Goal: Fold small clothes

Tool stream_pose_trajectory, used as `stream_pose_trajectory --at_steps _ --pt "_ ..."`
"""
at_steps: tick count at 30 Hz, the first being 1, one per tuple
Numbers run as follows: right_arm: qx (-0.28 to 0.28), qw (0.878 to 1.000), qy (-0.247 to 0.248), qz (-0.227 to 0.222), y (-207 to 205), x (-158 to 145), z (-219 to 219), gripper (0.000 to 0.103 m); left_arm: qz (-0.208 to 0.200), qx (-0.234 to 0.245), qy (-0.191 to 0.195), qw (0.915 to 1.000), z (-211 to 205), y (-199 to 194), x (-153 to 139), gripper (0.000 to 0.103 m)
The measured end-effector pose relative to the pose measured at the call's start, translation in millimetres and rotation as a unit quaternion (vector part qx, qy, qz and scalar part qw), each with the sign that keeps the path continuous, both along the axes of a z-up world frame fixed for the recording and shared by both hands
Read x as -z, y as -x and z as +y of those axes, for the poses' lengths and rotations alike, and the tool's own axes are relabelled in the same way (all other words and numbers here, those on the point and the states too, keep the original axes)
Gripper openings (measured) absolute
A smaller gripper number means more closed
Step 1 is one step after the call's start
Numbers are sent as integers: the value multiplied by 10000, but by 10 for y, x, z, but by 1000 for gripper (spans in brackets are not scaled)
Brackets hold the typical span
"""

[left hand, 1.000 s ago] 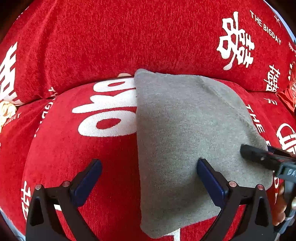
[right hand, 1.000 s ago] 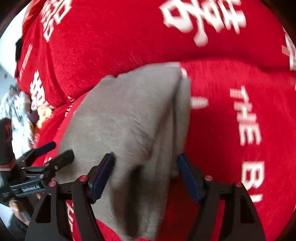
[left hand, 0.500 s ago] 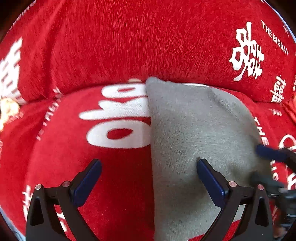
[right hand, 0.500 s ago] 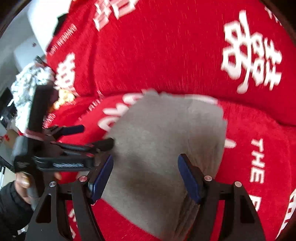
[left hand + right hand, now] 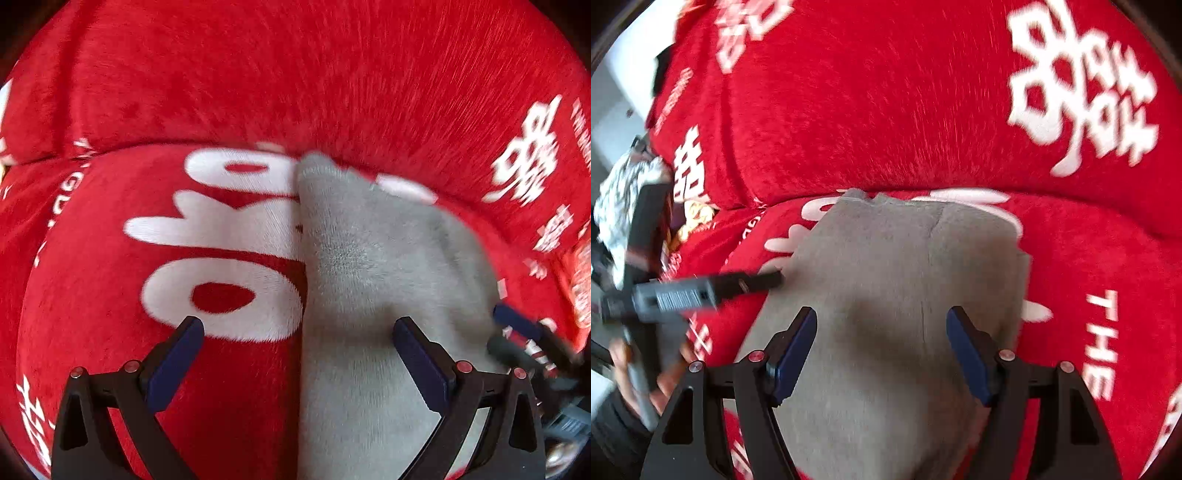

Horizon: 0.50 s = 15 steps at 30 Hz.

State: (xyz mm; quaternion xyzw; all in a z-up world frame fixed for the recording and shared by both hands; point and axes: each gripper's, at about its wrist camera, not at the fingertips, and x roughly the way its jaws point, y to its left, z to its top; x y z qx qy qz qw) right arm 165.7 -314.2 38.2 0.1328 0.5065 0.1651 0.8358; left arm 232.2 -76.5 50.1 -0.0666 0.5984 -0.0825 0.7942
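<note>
A folded grey garment (image 5: 897, 302) lies flat on the red seat cushion (image 5: 110, 332) of a sofa covered in red plush with white lettering. Its far edge reaches the crease where the seat meets the red backrest (image 5: 886, 110), and its near end runs off the bottom of both views.

The left gripper (image 5: 297, 354) hangs over the garment's left edge: one finger (image 5: 173, 362) is above bare red cushion, the other above grey cloth, and they are spread wide with nothing clamped between them. In the right wrist view this gripper appears blurred at the garment's left edge, held by a hand (image 5: 639, 373) in a dark sleeve.

The right gripper (image 5: 881, 354) hovers over the middle of the garment, fingers released and wide apart, both above the cloth without pinching it.
</note>
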Motion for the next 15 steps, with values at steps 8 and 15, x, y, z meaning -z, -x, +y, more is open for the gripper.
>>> stream_pose_trajectory --at_steps 8,15 --pt "756 9970 -72 175 -194 -31 -453 76 129 -106 -62 9998 94 -239 -22 103" --pt "1191 9925 76 281 431 -60 -1445 79 18 -567 -154 9983 1120 122 55 103"
